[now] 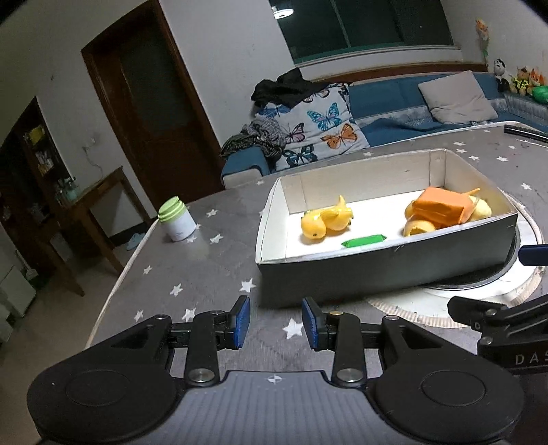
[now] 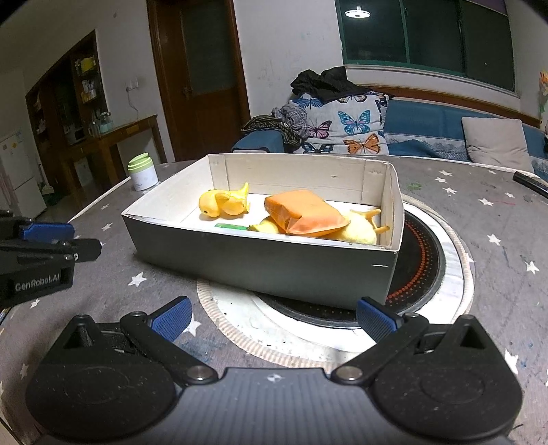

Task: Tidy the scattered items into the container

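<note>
**A lived-in home sitting room**

A blue sofa [image 1: 394, 99] runs under a dark window [image 2: 424, 30], piled with a butterfly quilt [image 2: 346, 123], loose clothes [image 2: 325, 82] and a grey cushion [image 1: 457, 97]. Soft toys [image 1: 520, 78] line its far end. A wooden door [image 1: 154, 96], cluttered shelves [image 2: 85, 85] and a star-print tablecloth [image 1: 191, 274] complete it.

White plaster walls [image 2: 281, 51] hold a dark brown wooden door [image 2: 202, 75] and a dark night window [image 2: 424, 32] reflecting a round ceiling lamp [image 2: 357, 13]. Below the window runs a blue upholstered sofa [image 2: 428, 119] bearing a butterfly-print quilt [image 2: 346, 126], black clothes [image 2: 325, 82] and a grey square cushion [image 2: 496, 143]. A brown wooden side table [image 2: 126, 137] stands left of the door.
</note>
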Available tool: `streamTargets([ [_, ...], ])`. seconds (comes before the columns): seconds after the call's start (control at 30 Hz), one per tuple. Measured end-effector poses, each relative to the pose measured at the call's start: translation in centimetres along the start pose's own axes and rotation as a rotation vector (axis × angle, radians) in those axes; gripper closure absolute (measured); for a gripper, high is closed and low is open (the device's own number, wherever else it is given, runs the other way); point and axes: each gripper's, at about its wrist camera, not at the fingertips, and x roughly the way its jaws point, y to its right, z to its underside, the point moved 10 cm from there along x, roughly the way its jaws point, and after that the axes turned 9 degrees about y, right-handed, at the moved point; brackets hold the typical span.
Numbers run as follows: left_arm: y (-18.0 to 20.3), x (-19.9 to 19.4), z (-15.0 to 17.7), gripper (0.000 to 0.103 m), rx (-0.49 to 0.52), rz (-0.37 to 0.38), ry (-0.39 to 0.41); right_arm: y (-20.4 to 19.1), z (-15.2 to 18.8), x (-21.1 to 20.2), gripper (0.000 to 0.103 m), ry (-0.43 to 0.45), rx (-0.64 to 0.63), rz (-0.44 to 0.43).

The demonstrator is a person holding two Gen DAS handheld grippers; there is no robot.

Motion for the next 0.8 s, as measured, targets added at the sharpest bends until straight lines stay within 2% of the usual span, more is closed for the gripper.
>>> streamTargets([
  [0.13, 0.8, 0.6, 0.3, 0.066, -0.119, 0.090, -0.037, -0.1, -0.1, 0.1, 0.000, 0.000, -0.005, 0.002],
  [0.27, 1.6, 1.1, 0.2, 0.066, -0.190, 0.130, -0.053, 0.1, -0.3, 0.1, 0.000, 0.001, -0.009, 0.012],
  [0.8, 3.5, 3.1, -0.5, 0.067, -0.248, 0.142, -0.082, 0.8, -0.5, 1.2, 0.000, -0.010, -0.007, 0.043],
])
